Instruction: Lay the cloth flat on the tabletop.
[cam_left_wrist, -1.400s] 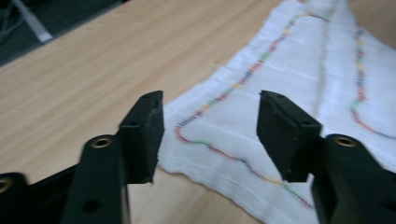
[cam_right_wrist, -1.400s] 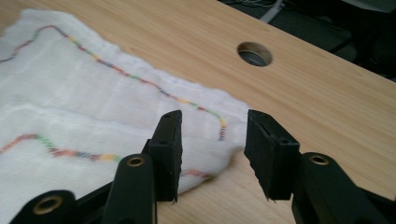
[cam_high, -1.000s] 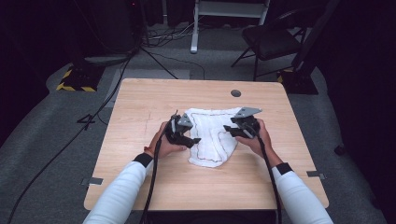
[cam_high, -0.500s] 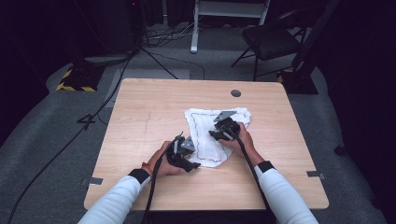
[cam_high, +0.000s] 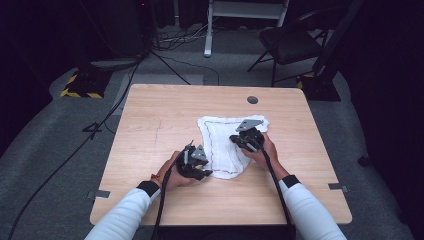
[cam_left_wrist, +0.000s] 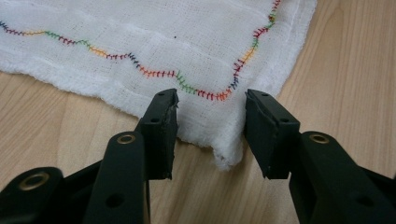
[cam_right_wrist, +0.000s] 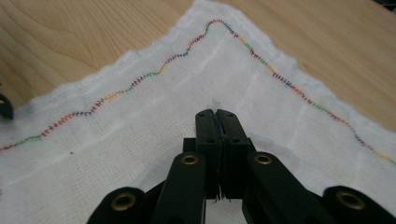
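A white cloth (cam_high: 227, 145) with a wavy rainbow-stitched border lies flat on the wooden table (cam_high: 165, 115). My left gripper (cam_high: 205, 172) is at the cloth's near left corner. In the left gripper view the corner of the cloth (cam_left_wrist: 163, 42) sits between the jaws of this gripper (cam_left_wrist: 210, 100). Those jaws have just been closing but stand apart, the pads off the fabric. My right gripper (cam_high: 235, 140) is over the middle of the cloth (cam_right_wrist: 140, 140). Its jaws (cam_right_wrist: 217, 114) have just closed and meet, and I see no fabric between them.
A round cable hole (cam_high: 252, 99) is in the table's far right part. Beyond the table stand a black chair (cam_high: 290, 45) and a yellow-and-black striped base (cam_high: 80, 90), with cables across the floor. Bare wood surrounds the cloth on every side.
My left hand drew back toward the near edge, to the cloth's near left corner. My right hand slid left from the cloth's right edge onto its middle, and its jaws came together.
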